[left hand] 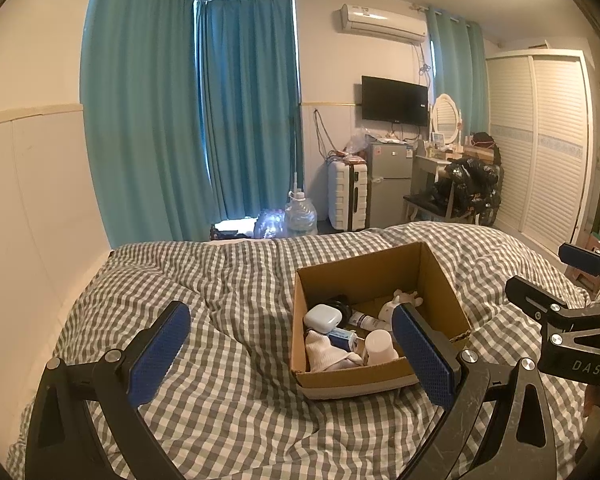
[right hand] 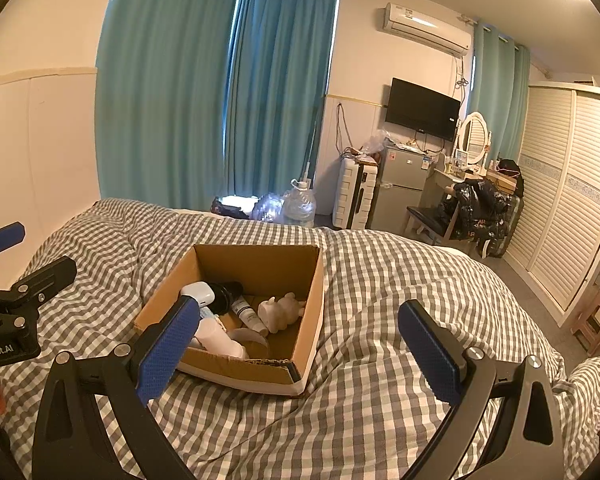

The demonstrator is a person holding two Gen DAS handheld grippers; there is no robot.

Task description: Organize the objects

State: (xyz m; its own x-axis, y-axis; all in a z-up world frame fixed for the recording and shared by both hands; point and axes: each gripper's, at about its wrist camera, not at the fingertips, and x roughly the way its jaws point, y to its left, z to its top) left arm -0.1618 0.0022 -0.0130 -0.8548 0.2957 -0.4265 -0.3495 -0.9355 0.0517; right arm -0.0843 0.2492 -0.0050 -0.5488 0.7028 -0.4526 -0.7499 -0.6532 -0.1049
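An open cardboard box point(left hand: 364, 280) point(right hand: 260, 268) sits on the checked duvet. Inside lie a white earbud case point(left hand: 322, 317) point(right hand: 198, 292), a white cup point(left hand: 380, 346) point(right hand: 216, 336), a white sock point(left hand: 326, 354), a tube point(left hand: 364, 320) point(right hand: 248, 314) and a pale plush toy point(left hand: 400, 304) point(right hand: 280, 312). My left gripper point(left hand: 292, 354) point(right hand: 20, 258) is open, held before the box's near left corner, nothing between its blue pads. My right gripper point(right hand: 300, 354) point(left hand: 556, 276) is open too, near the box's right front corner, holding nothing.
The checked duvet point(left hand: 228, 280) covers the bed, with a wall along its left side. Beyond the foot stand a water jug point(left hand: 300, 216), a white suitcase point(left hand: 346, 196), a small fridge point(left hand: 390, 184), a chair with black bags point(left hand: 468, 192) and a louvred wardrobe point(left hand: 540, 144).
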